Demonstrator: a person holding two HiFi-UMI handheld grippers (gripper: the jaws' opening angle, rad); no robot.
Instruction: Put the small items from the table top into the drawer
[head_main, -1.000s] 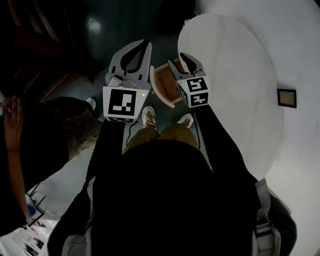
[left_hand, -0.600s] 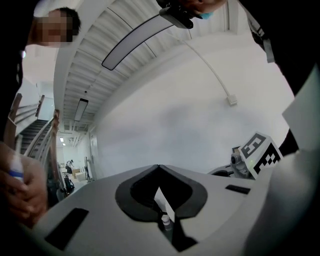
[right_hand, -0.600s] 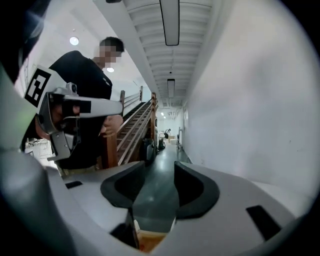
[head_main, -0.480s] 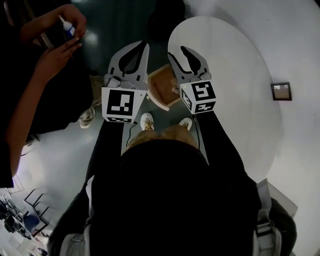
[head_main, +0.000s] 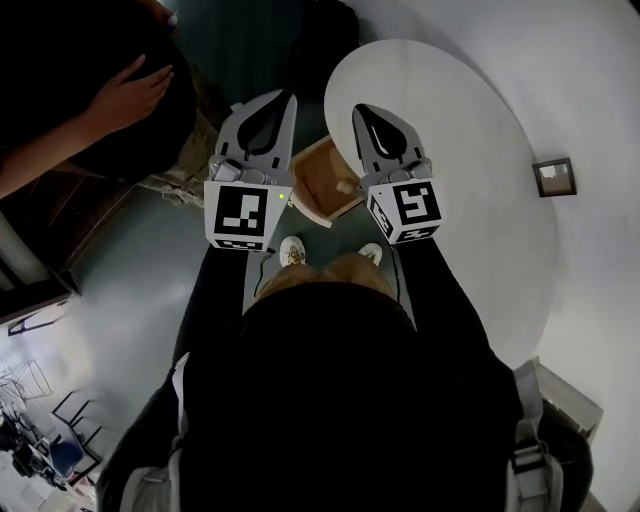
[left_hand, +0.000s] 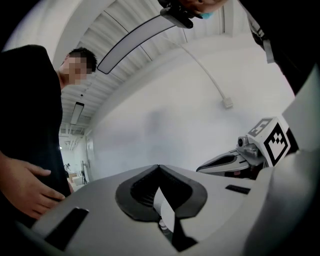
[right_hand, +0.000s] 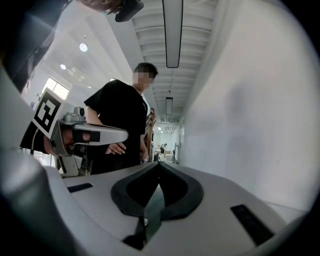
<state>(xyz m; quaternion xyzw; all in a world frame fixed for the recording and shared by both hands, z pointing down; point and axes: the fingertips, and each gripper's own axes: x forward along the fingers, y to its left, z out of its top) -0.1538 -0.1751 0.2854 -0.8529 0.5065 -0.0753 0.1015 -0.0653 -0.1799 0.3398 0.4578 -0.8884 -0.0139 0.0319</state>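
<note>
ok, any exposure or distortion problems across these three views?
Head view: the person's dark top is crushed to black while the white table runs bright. Left gripper view: strong fisheye bend, black corners, the shut left claw soft up close. Right gripper view: same vignette; the ceiling light strip is blown out.

No legible text, label, brand or number in any view.

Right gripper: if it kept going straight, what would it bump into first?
Probably nothing near. The right gripper, its jaws just closed on nothing, points down a long corridor that looks free. A person in black stands left of that line, a white wall right; depth is unclear.
</note>
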